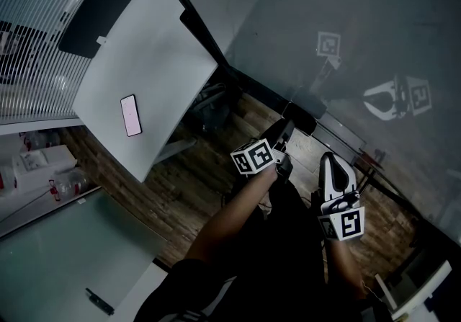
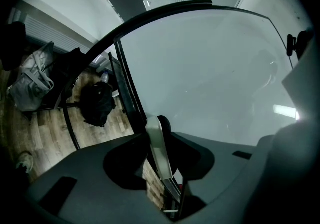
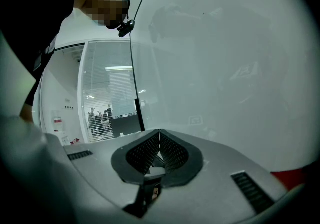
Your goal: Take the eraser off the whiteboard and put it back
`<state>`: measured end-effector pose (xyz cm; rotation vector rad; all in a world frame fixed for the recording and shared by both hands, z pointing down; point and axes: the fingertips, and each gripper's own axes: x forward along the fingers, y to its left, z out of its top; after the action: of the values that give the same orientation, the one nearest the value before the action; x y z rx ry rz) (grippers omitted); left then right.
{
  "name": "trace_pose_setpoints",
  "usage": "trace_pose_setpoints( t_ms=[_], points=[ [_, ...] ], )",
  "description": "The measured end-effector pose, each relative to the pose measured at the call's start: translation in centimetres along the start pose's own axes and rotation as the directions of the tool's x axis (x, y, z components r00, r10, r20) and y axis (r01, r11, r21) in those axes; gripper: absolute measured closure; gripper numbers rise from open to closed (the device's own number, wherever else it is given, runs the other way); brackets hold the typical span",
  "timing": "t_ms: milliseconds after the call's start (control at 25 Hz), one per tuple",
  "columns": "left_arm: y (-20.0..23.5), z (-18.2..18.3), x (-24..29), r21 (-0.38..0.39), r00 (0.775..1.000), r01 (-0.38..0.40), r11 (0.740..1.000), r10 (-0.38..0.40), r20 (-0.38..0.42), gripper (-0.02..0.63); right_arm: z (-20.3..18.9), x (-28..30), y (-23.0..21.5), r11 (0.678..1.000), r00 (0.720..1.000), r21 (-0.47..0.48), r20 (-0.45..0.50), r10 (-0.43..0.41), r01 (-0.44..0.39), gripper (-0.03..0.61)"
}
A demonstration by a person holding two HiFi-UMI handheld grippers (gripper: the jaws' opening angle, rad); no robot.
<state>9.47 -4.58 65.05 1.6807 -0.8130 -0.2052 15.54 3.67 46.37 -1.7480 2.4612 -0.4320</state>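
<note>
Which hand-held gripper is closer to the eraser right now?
Left. The eraser stands between the jaws of the left hand-held gripper, at the whiteboard. The right hand-held gripper is off to the side of it, jaws together and empty, facing the whiteboard.

Glossy, smooth whiteboard (image 1: 389, 25), matt wood-plank floor (image 1: 180, 198), smooth white tabletop (image 1: 144, 61)

Whiteboard (image 1: 374, 18) is pale grey; eraser (image 2: 157, 148) is black with a pale face. Floor (image 1: 209, 162) is brown wood planking. Left gripper (image 1: 287, 130) is dark grey, right gripper (image 3: 159, 134) white with black meshed pads (image 3: 172, 153) — both carry white cubes (image 1: 253, 157) with black square markers.
</note>
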Motion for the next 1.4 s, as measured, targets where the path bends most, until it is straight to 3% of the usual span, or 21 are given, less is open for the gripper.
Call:
trace_pose_setpoints(
  t_ms=[800, 1120, 1280, 1400],
  points=[
    [-1.3, 2.1, -1.4, 0.150, 0.998, -0.022, 0.988, 0.014, 0.056, 0.485, 0.1, 0.2, 0.4, 1.000, 1.000, -0.022, -0.017, -0.001, 0.001, 0.563],
    [-2.9, 3.7, -3.2, 0.329, 0.995, -0.048, 0.943, 0.015, 0.102, 0.486, 0.9, 0.3, 1.3, 0.999, 1.000, -0.044, 0.011, 0.024, -0.024, 0.563],
    [-4.0, 5.0, -4.2, 0.380, 0.991, -0.046, 0.924, -0.006, 0.134, 0.487, 1.1, 0.8, 1.6, 0.999, 1.000, -0.042, 0.019, 0.025, -0.024, 0.563],
    [-4.8, 5.8, -5.5, 0.455, 0.987, -0.066, 0.888, -0.008, 0.159, 0.488, 1.5, 0.9, 2.1, 0.999, 0.999, -0.045, 0.038, 0.030, -0.028, 0.563]
  ],
)
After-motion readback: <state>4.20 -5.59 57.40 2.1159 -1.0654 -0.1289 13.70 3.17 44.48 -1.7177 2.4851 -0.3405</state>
